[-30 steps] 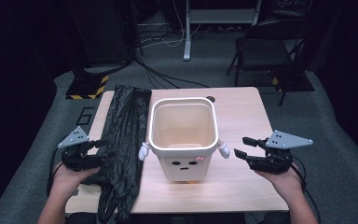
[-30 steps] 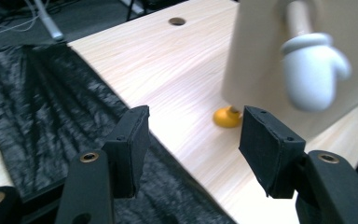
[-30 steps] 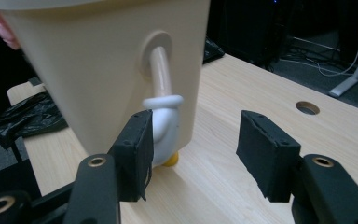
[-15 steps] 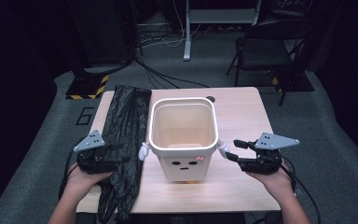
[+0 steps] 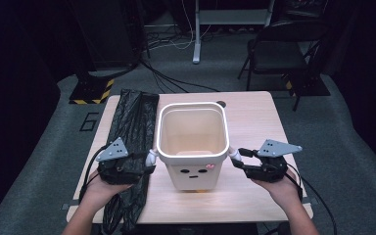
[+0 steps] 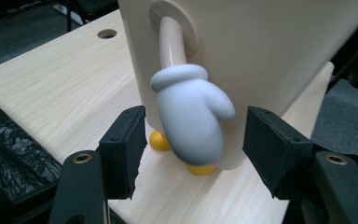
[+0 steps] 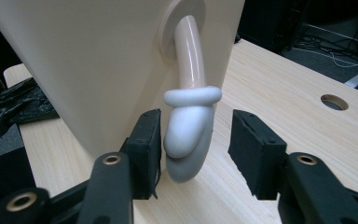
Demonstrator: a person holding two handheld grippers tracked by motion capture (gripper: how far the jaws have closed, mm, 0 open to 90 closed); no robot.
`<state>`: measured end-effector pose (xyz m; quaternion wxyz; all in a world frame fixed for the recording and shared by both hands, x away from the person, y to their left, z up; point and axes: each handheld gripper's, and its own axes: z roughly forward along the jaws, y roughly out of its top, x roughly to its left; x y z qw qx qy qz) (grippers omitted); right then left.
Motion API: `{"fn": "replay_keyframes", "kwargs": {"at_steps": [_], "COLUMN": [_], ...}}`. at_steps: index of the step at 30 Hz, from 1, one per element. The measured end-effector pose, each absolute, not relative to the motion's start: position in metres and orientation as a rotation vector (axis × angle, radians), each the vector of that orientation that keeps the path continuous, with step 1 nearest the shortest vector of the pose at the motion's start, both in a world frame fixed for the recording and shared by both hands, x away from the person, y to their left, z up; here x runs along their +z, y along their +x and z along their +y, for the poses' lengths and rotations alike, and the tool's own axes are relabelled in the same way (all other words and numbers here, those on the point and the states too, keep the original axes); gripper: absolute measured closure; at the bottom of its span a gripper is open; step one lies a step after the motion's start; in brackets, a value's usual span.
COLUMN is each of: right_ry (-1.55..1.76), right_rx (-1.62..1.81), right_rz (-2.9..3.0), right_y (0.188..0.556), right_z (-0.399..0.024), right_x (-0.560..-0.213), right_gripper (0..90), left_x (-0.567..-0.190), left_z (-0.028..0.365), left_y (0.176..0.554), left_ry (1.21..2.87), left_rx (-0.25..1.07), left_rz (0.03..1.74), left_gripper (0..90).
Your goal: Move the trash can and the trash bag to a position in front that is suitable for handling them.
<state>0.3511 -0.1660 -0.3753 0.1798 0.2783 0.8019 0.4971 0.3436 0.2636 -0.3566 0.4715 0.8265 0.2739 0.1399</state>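
The bin [image 6: 270,42] is cut off by the top edge in both gripper views, rim unseen. In the high view, its feet are too small to resolve. The black bag [image 5: 132,127] runs past the bottom edge.

The cream bin [image 5: 192,142] with its painted black-eyed, pink-cheeked face has pale grey mittens [image 6: 191,119] and orange feet [image 6: 159,141], beside a glossy black bag [image 5: 133,127] on the light wood table [image 5: 254,117].
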Motion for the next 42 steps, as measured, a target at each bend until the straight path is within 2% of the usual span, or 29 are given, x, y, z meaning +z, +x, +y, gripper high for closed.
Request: {"fn": "replay_keyframes", "kwargs": {"at_steps": [8,15,17,19,24,26,36,40,41,42], "right_ry": [0.787,0.779,0.775,0.779,0.771,0.771,0.781,0.775,0.773,0.776], "right_rx": [1.402,1.394,1.396,1.394,1.404,1.41,1.463,1.458,1.454,1.439], "right_rz": [2.25,2.248,2.244,2.245,2.248,2.265,2.282,2.284,2.28,2.265], "right_y": [0.35,0.349,0.349,0.349,0.348,0.349,0.354,0.353,0.353,0.354], "right_z": [-0.166,-0.166,-0.166,-0.166,-0.165,-0.163,-0.166,-0.165,-0.165,-0.165], "right_x": [-0.375,-0.375,-0.375,-0.374,-0.375,-0.377,-0.379,-0.378,-0.378,-0.378], "right_gripper": [56.7,56.6,56.6,56.7,59.1,63.3,65.0,64.0,60.5,54.9], "left_x": [-0.36,-0.356,-0.354,-0.354,-0.355,-0.356,-0.364,-0.364,-0.363,-0.362], "left_z": [0.247,0.254,0.256,0.257,0.258,0.261,0.276,0.277,0.276,0.271], "left_y": [0.341,0.337,0.337,0.336,0.34,0.344,0.355,0.358,0.357,0.355], "left_ry": [2.072,2.049,2.045,2.043,2.032,2.009,1.949,1.943,1.951,1.973], "left_rx": [0.515,0.518,0.505,0.483,0.43,0.375,0.23,0.204,0.209,0.243], "left_rz": [0.668,0.674,0.669,0.654,0.668,0.668,0.617,0.618,0.618,0.629], "left_gripper": [46.9,48.3,48.5,53.9,54.1,54.2,54.2,53.8,53.8,46.7]}}
